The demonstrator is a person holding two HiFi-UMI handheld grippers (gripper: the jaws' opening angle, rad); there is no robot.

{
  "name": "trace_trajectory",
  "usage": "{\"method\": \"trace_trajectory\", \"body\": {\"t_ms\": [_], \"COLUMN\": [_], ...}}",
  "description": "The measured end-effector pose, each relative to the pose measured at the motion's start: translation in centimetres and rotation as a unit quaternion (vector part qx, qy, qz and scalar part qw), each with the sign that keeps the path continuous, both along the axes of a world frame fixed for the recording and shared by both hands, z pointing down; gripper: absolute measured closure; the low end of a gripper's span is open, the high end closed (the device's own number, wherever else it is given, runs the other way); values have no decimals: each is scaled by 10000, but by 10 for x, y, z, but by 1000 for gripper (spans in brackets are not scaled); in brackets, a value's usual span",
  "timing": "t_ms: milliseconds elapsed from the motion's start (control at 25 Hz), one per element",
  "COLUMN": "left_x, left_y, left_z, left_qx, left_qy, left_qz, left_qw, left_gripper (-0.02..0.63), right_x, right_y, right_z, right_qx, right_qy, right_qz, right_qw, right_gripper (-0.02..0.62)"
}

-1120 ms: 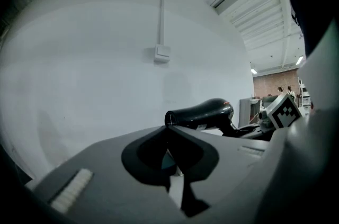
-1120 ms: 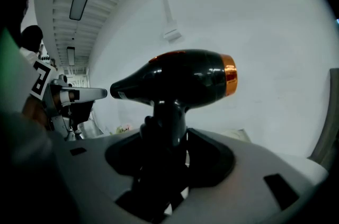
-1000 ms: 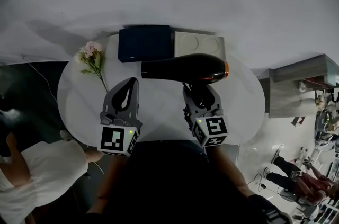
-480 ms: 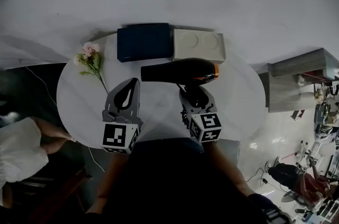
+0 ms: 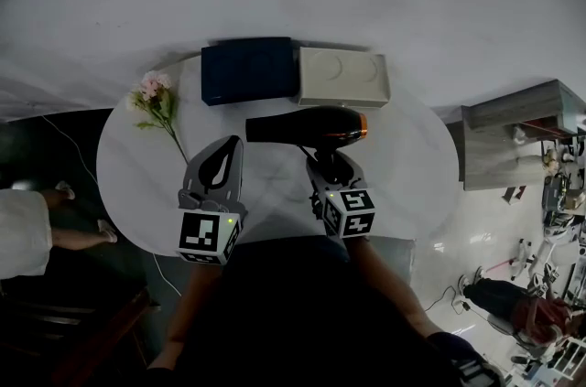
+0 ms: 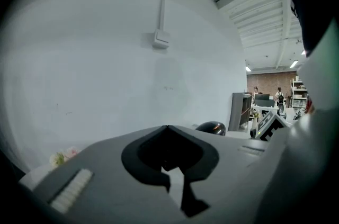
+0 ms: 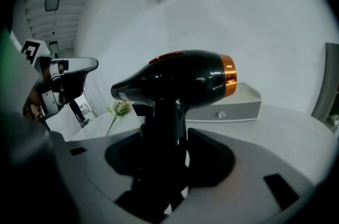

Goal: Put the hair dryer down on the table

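Overhead, item by item, the head view gives you the whole round table (image 5: pixel 417 170). A navy box (image 5: pixel 249 70) and a pale box (image 5: pixel 342 77) sit side by side at its far edge, and a flower sprig (image 5: pixel 157 102) lies near its left rim.

Hair dryer (image 5: pixel 311 125): black with an orange band, barrel level, nozzle to your left. It is held over the table's middle, just short of the two boxes.

Right gripper (image 5: pixel 334 170): only its own view shows the grip, with both jaws clamped on the dryer's handle.

Left gripper (image 5: pixel 218 164): its view shows the jaw tips together with nothing between them. Just the dryer's rounded rear peeks over them.

Open room: there is bare tabletop to the right of the dryer, out to the rim, and more between the grippers. The near edge lies under your grippers.
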State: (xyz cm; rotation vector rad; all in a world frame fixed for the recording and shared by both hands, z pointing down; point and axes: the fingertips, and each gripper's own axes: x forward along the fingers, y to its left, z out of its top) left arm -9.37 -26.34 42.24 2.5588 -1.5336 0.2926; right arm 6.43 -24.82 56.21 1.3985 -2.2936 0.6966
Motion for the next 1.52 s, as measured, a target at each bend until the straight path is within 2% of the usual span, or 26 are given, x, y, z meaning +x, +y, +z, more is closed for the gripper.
{"method": "trace_trajectory", "body": {"t_ms": [600,960,1520], "left_x": [0,-3,-1], "left_y": [-6,-8,-7], "left_z": [8,11,15], "left_qx": [-106,-156,-185], "left_qy": [-6,-26,-69], "left_qz": [15,-52,-14], "left_qw": [9999,9999,9998], "left_gripper": [594,594,594], "right_x": [-1,2,6], "right_y": [4,4,0], "right_z": [57,80,97], "right_qx": [-944,-1422,-1758], "right_qy": [-45,151,196], "right_qz": [53,104,314], "right_qw": [9955,9897,9837], "right_gripper": [376,376,376]}}
